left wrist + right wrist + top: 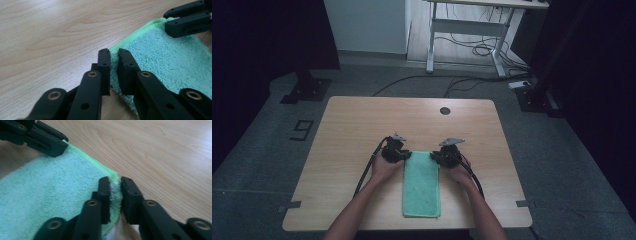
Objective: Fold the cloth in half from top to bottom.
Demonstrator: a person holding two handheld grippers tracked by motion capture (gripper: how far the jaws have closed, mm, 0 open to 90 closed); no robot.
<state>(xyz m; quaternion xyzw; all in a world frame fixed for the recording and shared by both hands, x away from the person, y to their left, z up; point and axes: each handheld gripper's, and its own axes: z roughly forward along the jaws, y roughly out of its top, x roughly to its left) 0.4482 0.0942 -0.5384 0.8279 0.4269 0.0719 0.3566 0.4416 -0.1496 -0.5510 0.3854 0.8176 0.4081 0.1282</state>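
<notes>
High view is showing me a green towel [421, 184] lying flat on the wooden desk [347, 125], folded into a long narrow strip that runs from the near edge away from me. I am holding my left claw [403, 155] at its far left corner and my right claw [438, 156] at its far right corner, forearms coming in on either side of the strip.

Left gripper view is giving me the detail: my left claw [114, 60] is pinching the towel [162, 60] corner, terry pile squeezed between the two black pads with just a sliver of cloth showing. Right gripper view is telling the same story, my right claw [115, 186] clamping the opposite corner of the towel [50, 185] through its stitched hem.

I am judging that the lengthwise fold is done and both corners are secured. What I am still facing, I think, is lifting this far end and carrying it toward the near end to halve the strip.
</notes>
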